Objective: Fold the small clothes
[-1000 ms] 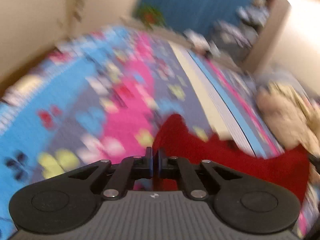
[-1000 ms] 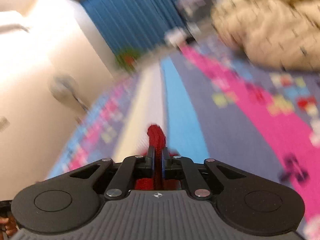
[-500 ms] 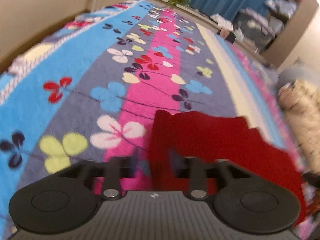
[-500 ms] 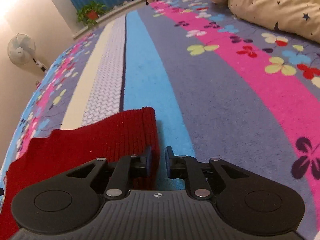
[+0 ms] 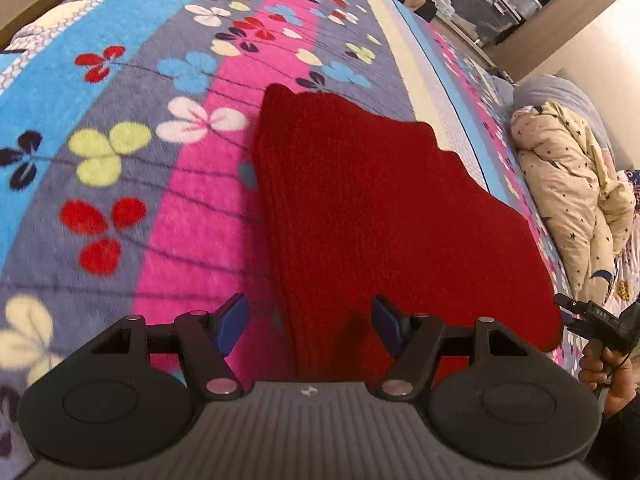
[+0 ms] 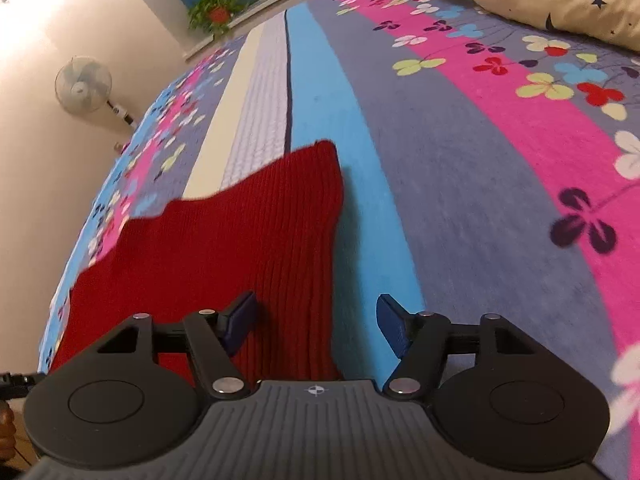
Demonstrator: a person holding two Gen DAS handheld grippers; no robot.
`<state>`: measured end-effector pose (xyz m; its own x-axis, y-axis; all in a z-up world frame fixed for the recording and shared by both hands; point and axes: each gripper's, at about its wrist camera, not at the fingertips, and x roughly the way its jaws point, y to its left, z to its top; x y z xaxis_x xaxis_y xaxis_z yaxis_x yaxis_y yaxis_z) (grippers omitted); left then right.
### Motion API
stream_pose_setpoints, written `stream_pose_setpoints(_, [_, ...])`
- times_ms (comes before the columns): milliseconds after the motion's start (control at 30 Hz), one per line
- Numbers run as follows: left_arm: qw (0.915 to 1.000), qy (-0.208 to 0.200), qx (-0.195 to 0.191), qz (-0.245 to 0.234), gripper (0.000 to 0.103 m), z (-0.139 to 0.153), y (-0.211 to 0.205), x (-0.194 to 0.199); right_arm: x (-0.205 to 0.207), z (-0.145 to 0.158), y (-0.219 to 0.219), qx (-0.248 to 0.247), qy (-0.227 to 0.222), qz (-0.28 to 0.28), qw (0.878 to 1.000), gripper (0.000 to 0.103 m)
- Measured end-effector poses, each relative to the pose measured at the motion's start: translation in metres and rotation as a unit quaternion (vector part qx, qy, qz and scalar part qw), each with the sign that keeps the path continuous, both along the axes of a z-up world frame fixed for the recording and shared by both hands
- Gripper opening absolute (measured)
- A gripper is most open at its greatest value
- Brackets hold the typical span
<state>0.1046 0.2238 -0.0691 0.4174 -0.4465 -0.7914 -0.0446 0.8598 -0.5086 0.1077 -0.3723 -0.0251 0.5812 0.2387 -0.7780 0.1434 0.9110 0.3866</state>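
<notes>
Left wrist view shows the left gripper wide open, holding nothing; its jaws have just been opening over the red knit, flat on the blanket. Right gripper has opened likewise. Lift both straight away, not dragging the cloth.

Left gripper tilted steeply downward, jaws spread wide, having just been opening; blue pads apart, pressing on nothing, though red knit cloth lies between them. Right gripper at much the same downward tilt, jaws likewise just opened wide, pads clear of the cloth edge lying between them. In the left wrist view, the person's right hand shows at the lower right edge, wrapped around the other tool's handle.
</notes>
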Motion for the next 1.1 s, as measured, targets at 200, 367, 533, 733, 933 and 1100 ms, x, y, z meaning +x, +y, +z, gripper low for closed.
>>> stream_pose_setpoints(200, [0.9987, -0.008, 0.043, -0.027, 0.018, 0.004, -0.023, -0.024, -0.025, -0.001, 0.013, 0.005, 0.017, 0.026, 1.0, 0.037])
stream_pose_setpoints(367, [0.997, -0.07, 0.02, 0.024, 0.014, 0.032, -0.009, -0.046, -0.048, 0.032, 0.018, 0.005, -0.072, 0.022, 0.997, 0.011])
stream_pose_setpoints(533, [0.9975, -0.029, 0.057, 0.031, 0.015, 0.025, -0.015, -0.053, -0.061, 0.029, 0.014, -0.02, -0.042, -0.01, 0.999, 0.011])
stream_pose_setpoints(733, [0.9828, -0.039, 0.18, 0.015, 0.046, 0.025, -0.038, -0.043, -0.053, 0.002, 0.039, -0.115, 0.022, 0.025, 0.993, 0.02])
stream_pose_setpoints(933, [0.9706, -0.149, 0.189, 0.005, 0.054, 0.055, -0.054, -0.049, -0.071, 0.037, 0.049, -0.152, -0.1, 0.027, 0.983, 0.036])
stream_pose_setpoints(1100, [0.9711, -0.044, 0.224, -0.071, 0.058, 0.015, -0.081, -0.035, -0.056, 0.003, 0.057, -0.127, -0.009, 0.075, 0.989, 0.045])
